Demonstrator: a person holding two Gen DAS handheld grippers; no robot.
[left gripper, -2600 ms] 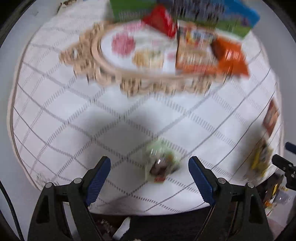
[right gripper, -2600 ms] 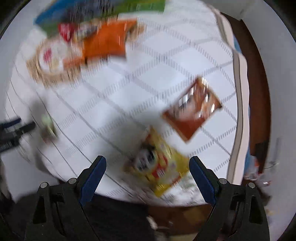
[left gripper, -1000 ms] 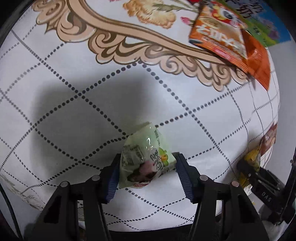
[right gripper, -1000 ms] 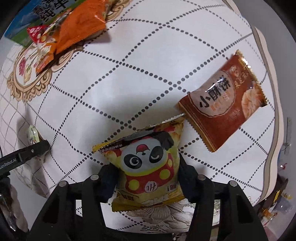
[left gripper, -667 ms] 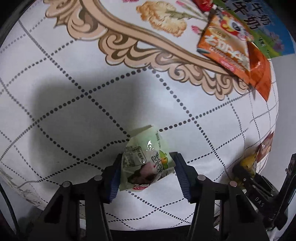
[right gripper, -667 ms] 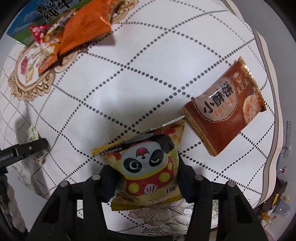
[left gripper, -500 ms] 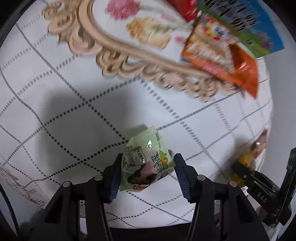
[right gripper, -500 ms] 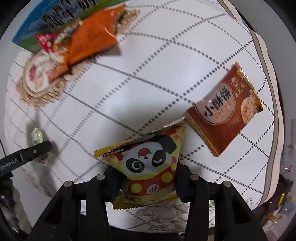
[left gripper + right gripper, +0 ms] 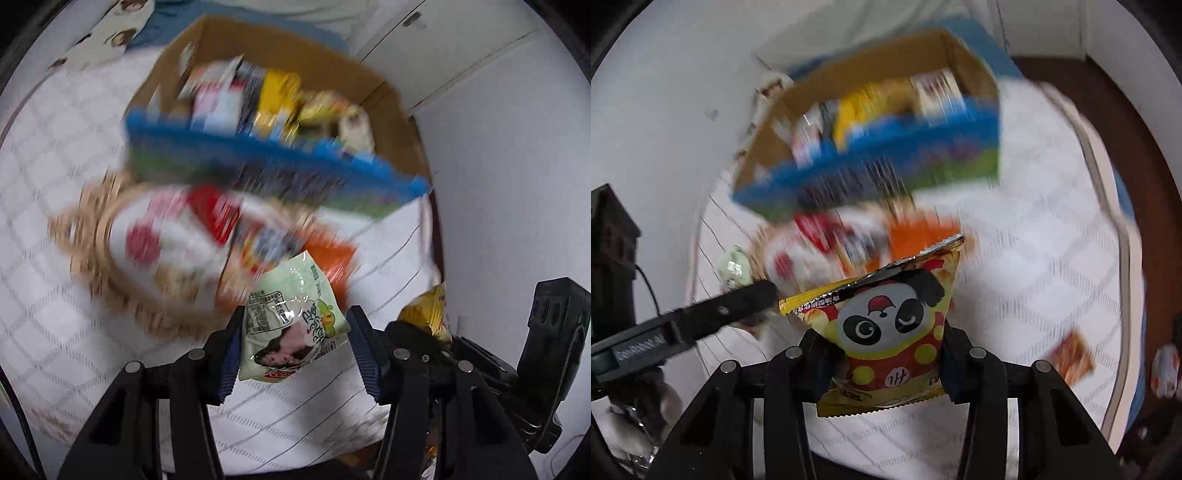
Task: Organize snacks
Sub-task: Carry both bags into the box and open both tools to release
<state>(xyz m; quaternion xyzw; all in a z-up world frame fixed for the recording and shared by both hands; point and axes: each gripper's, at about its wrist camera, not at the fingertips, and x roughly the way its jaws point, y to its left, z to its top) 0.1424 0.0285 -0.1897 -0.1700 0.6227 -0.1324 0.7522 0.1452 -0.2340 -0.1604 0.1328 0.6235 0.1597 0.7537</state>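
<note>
The green packet (image 9: 291, 317) sits pinched in the left tongs (image 9: 295, 347) at lower centre, lifted clear of the counter (image 9: 44, 258). The panda bag (image 9: 890, 332) is clamped the same way in the right tongs (image 9: 882, 362), whose jaws have just been closing on it. Behind both, upper centre, the box (image 9: 388, 110) of snacks is smeared by blur; its contents can't be made out. A brown packet (image 9: 1071, 356) lies lower right, also blurred.

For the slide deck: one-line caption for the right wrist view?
Right gripper shut on yellow panda snack bag, cardboard box of snacks ahead.
</note>
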